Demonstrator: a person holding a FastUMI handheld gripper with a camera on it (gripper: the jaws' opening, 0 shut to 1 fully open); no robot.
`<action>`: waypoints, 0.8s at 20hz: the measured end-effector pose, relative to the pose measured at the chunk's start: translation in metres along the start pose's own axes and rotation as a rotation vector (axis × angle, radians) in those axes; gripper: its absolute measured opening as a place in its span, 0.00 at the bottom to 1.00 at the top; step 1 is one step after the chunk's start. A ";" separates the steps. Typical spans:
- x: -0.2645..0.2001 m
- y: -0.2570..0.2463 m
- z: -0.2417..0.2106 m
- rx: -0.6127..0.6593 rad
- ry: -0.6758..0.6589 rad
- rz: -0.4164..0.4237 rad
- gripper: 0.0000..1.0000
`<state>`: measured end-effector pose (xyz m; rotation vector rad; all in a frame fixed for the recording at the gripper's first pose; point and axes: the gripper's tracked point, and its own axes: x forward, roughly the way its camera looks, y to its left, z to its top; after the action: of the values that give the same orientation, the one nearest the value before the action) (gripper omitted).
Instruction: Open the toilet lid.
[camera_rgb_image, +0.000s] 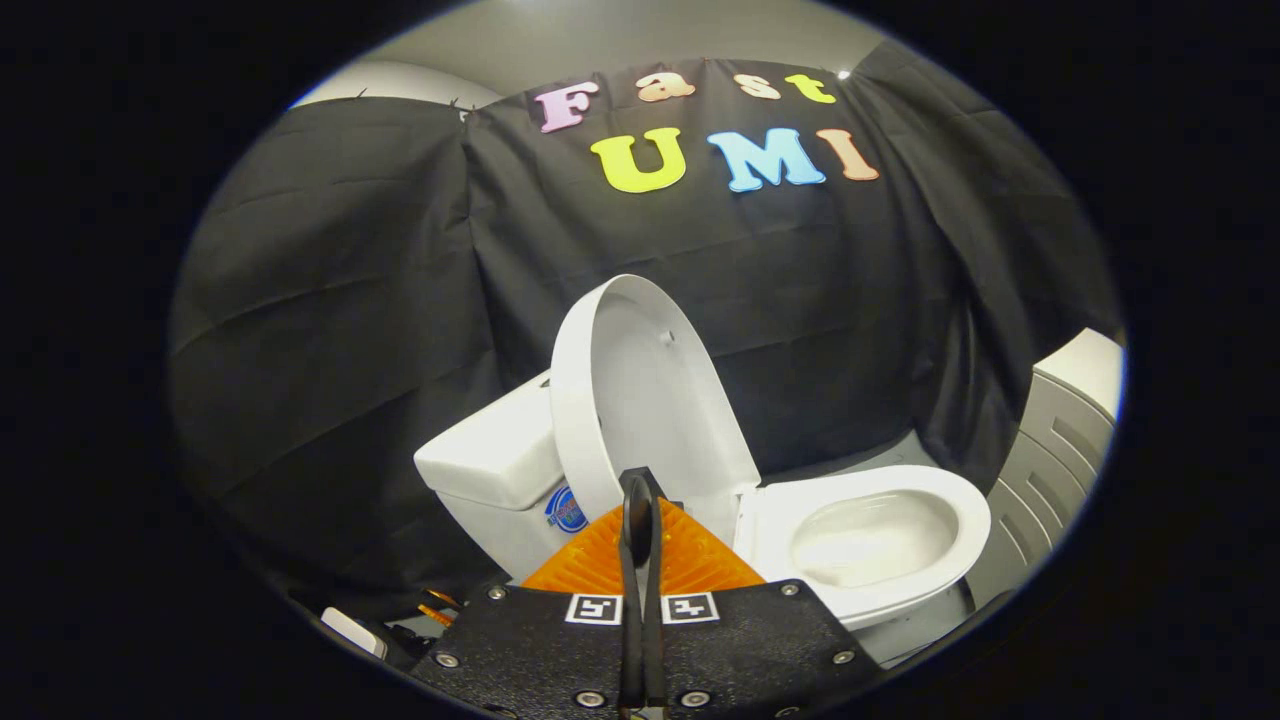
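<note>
Gripper (640, 490): fingers pressed together, nothing between them, tips before the raised lid's lower edge; contact unclear. White oval plastic toilet lid (640, 390): upright against white ceramic cistern (495, 455). White seat and bowl (870, 535): exposed, right of fingers.

My gripper (640, 500) has its fingers pressed together with nothing between them, and they cover the lower edge of the raised toilet lid (640, 390) and part of the tank (495, 460). The tank's round sticker (566, 510) is half hidden and too small to make out. The grey cabinet (1060, 450) beyond the bowl (870, 535) is cut off.
</note>
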<state>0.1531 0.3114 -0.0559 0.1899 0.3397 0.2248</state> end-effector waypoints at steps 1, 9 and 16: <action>0.001 0.000 -0.001 -0.019 0.004 0.000 0.00; 0.008 0.003 -0.002 -0.109 0.000 -0.012 0.01; 0.003 0.010 0.006 -0.191 -0.018 0.054 0.28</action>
<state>0.1564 0.3208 -0.0496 0.0128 0.2938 0.3070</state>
